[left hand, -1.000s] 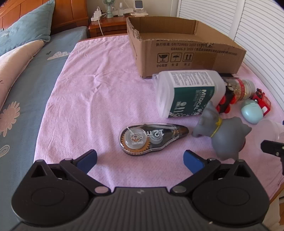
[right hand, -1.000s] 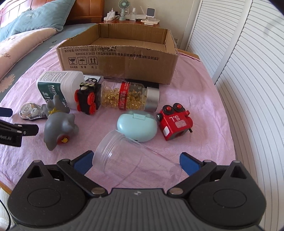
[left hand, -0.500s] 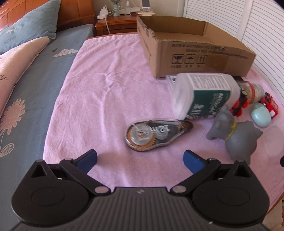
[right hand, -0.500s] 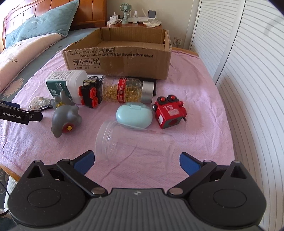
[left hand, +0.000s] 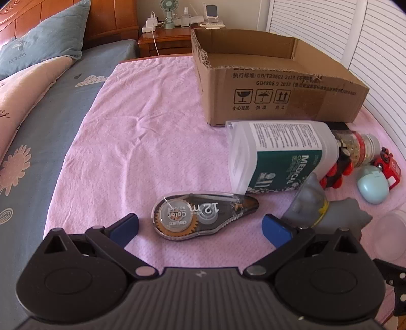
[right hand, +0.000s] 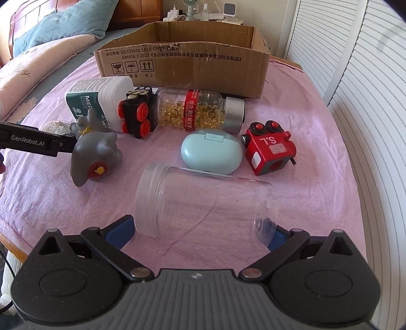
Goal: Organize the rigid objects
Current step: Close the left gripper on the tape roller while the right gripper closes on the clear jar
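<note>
A home bedroom. A bed with a carved reddish wooden headboard [left hand: 111,20] carries a grey-blue sheet printed with clouds and flowers [left hand: 40,132], a teal pillow [left hand: 48,43] and a pink pillow [left hand: 22,83]. A wooden nightstand [left hand: 165,42] beside it holds a small green desk fan [left hand: 167,10] and a white charger. White louvred closet doors [right hand: 360,83] line one side.

Clear jar [right hand: 203,200] on its side, lidless mouth left. Mint case [right hand: 211,154] just behind it; red train block [right hand: 270,149] to its right. Capsule bottle [right hand: 200,110], black train [right hand: 138,111], white bottle [left hand: 281,154] (all toppled) before open carton [right hand: 182,66]. Grey toy [right hand: 94,154], tape dispenser [left hand: 203,214] leftward.
</note>
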Demonstrator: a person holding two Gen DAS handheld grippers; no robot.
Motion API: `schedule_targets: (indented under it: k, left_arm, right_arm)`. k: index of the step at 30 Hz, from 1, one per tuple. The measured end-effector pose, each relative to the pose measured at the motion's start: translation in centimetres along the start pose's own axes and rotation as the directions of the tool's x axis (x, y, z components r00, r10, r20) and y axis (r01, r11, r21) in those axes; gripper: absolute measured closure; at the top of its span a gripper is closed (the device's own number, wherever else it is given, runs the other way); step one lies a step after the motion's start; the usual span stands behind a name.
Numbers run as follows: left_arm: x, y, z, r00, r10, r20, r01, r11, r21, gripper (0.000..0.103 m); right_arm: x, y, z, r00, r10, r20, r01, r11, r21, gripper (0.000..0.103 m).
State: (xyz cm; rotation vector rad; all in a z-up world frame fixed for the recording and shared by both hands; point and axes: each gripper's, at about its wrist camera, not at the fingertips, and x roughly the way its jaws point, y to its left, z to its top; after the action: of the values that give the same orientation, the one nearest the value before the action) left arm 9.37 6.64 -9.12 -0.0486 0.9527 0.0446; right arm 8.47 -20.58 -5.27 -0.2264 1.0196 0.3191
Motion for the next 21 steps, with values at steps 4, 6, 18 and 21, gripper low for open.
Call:
schedule_targets:
  k: [4, 6, 18, 21]
  left_arm:
    - [0.4, -0.1, 0.3, 1.000, 0.022, 0.018, -0.021, 0.999, -0.031, 0.001]
    - [0.6, -0.3, 0.5, 0.999, 0.032, 0.024, -0.031, 0.999, -0.044, 0.000]
    - [0.1, 1.8, -0.7, 0.997, 0.005, 0.074, -0.005, 1.000, -0.002, 0.000]
    - [0.1, 1.9, -1.0, 0.995, -0.008, 0.097, 0.007, 1.000, 0.018, 0.000]
  right_arm:
    - [-0.1, -0.1, -0.2, 1.000, 0.006, 0.012, -0.006, 1.000, 0.000, 0.000]
    - [-0.1, 0.0, -0.3, 1.000, 0.004, 0.022, -0.004, 1.000, 0.002, 0.000]
    - [-0.2, -0.1, -0.5, 0.999, 0.012, 0.042, -0.011, 1.000, -0.008, 0.000]
    - [-0.2, 0.0, -0.4, 0.999, 0.009, 0.043, -0.009, 1.000, -0.005, 0.000]
